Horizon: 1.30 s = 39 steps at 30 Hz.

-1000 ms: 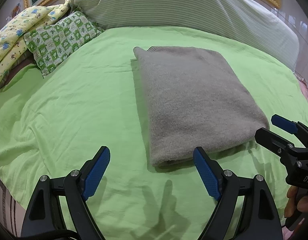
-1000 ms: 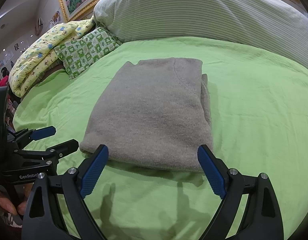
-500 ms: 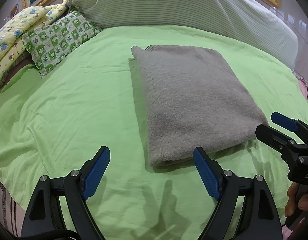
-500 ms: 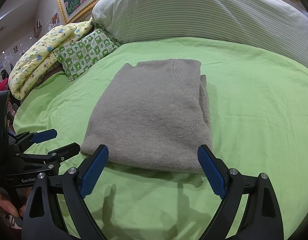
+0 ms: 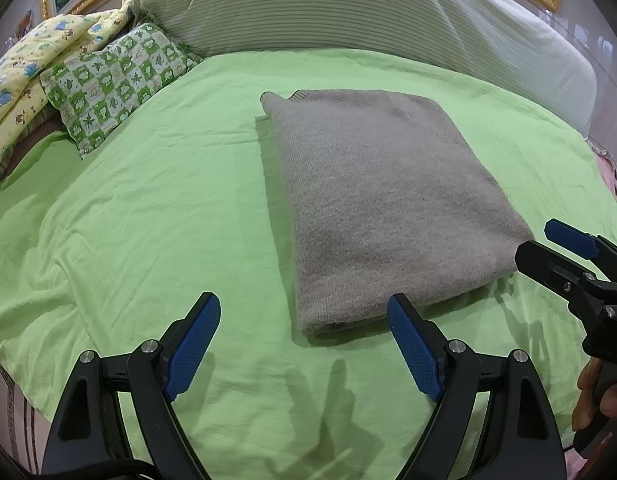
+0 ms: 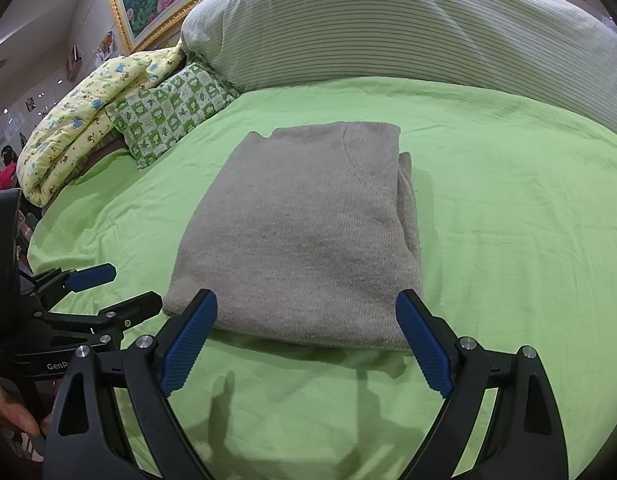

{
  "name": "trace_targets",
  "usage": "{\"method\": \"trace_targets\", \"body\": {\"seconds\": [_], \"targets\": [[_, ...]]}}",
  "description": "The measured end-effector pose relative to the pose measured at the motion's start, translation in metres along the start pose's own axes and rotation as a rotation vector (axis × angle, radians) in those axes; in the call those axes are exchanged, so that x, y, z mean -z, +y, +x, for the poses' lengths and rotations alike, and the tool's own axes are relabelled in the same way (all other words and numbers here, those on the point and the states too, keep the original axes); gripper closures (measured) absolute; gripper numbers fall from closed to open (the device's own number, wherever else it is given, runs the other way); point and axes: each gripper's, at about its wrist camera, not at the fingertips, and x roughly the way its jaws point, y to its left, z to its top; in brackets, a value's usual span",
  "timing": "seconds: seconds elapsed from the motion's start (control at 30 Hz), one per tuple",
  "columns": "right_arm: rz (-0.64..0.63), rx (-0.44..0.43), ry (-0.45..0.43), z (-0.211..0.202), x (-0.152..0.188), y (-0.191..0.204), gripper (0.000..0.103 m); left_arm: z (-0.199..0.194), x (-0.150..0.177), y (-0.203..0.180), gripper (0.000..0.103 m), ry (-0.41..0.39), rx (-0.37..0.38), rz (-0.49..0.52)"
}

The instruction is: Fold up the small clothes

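over the last second little has changed: the folded grey sweater (image 5: 384, 204) has stayed flat in the middle of the green bed sheet (image 5: 148, 220), and both grippers have been kept back from its near edge, so the fold is judged finished or nearly so. the left gripper (image 5: 304, 344) and right gripper (image 6: 306, 338) are held wide open and empty. open sheet lies all around; the checked pillow (image 5: 116, 84) and striped bolster (image 6: 388, 28) sit well apart.

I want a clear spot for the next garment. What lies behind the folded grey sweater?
Behind the grey sweater there is bare green sheet, then a large striped pillow. Whatever is beneath the sweater is covered.
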Motion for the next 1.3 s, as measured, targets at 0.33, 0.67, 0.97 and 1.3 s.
{"method": "trace_targets", "body": {"seconds": [0.33,0.67,0.97,1.3], "targets": [[0.011,-0.002,-0.003,-0.0025,-0.0009,-0.0016,0.012,-0.0002,-0.0015,-0.0021,0.017,0.003,0.004,0.016],[0.015,-0.001,-0.001,-0.0017,-0.0025,-0.0045,0.012,0.0010,-0.0030,-0.0006,0.017,0.009,0.007,0.020],[0.016,-0.002,0.002,-0.0011,-0.0032,-0.0056,0.012,0.0034,-0.0045,0.0003,0.017,0.012,0.012,0.022],[0.022,-0.004,0.000,0.0000,-0.0049,-0.0060,0.012,0.0040,-0.0053,0.0006,0.017,0.012,0.014,0.019]]}}
